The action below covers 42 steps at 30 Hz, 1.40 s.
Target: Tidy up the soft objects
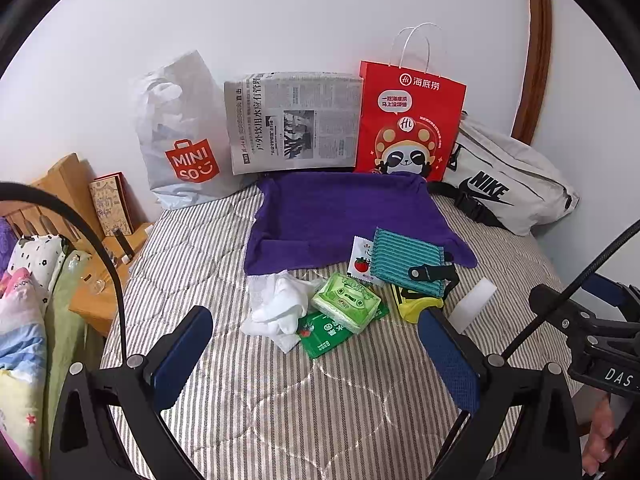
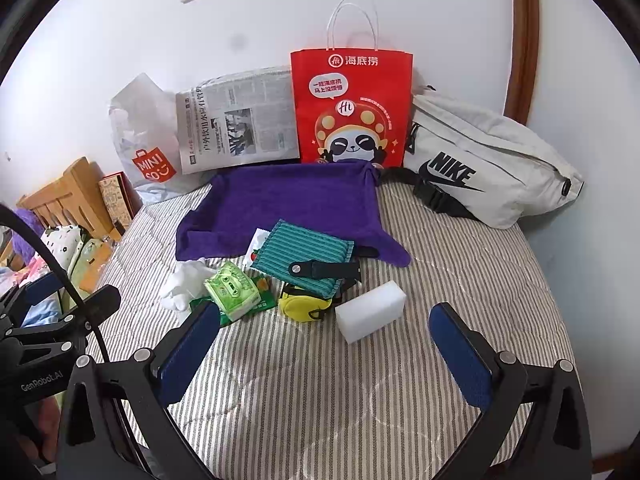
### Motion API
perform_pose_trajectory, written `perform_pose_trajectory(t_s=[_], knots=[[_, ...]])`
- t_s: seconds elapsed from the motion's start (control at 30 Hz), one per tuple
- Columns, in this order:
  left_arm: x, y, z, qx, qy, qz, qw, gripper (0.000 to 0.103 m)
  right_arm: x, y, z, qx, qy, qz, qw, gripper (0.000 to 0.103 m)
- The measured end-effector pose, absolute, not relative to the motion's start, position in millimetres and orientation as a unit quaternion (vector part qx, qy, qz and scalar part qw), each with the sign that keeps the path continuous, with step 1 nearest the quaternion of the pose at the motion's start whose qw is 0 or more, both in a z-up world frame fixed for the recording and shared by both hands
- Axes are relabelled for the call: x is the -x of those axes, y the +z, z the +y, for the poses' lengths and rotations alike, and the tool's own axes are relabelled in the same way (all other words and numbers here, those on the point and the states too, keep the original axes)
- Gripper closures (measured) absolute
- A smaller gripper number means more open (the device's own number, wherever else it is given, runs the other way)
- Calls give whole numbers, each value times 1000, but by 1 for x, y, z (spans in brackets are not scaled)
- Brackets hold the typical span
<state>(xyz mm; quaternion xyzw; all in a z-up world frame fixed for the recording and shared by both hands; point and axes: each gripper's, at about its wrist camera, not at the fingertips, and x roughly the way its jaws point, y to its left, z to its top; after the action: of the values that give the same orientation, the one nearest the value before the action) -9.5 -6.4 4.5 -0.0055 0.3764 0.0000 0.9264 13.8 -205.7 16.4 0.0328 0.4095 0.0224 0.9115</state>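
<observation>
A purple towel [image 1: 340, 212] [image 2: 288, 204] lies spread on the striped bed. In front of it sit a teal striped pouch [image 1: 404, 260] [image 2: 308, 252], a crumpled white cloth [image 1: 280, 308] [image 2: 186, 284], a green tissue pack [image 1: 346, 304] [image 2: 234, 290], a yellow pouch [image 1: 418, 306] [image 2: 304, 308] and a white sponge block [image 1: 474, 308] [image 2: 370, 312]. My left gripper [image 1: 316, 352] is open and empty just in front of the pile. My right gripper [image 2: 324, 344] is open and empty in front of the sponge.
Along the wall stand a white Miniso bag [image 1: 176, 140] [image 2: 140, 148], a newspaper [image 1: 292, 124] [image 2: 236, 120], a red paper bag [image 1: 408, 120] [image 2: 352, 108] and a white Nike bag [image 1: 508, 184] [image 2: 488, 160]. A wooden nightstand [image 1: 80, 200] and bedding [image 1: 24, 320] are at left.
</observation>
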Motion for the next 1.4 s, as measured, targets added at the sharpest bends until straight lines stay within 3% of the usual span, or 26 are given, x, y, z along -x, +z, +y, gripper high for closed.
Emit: perform_pose_trajectory(t_s=[1.4], knots=[[19,6,-2,5,6,373,928,0,-15,16,-202,-33,31,410,911,0]])
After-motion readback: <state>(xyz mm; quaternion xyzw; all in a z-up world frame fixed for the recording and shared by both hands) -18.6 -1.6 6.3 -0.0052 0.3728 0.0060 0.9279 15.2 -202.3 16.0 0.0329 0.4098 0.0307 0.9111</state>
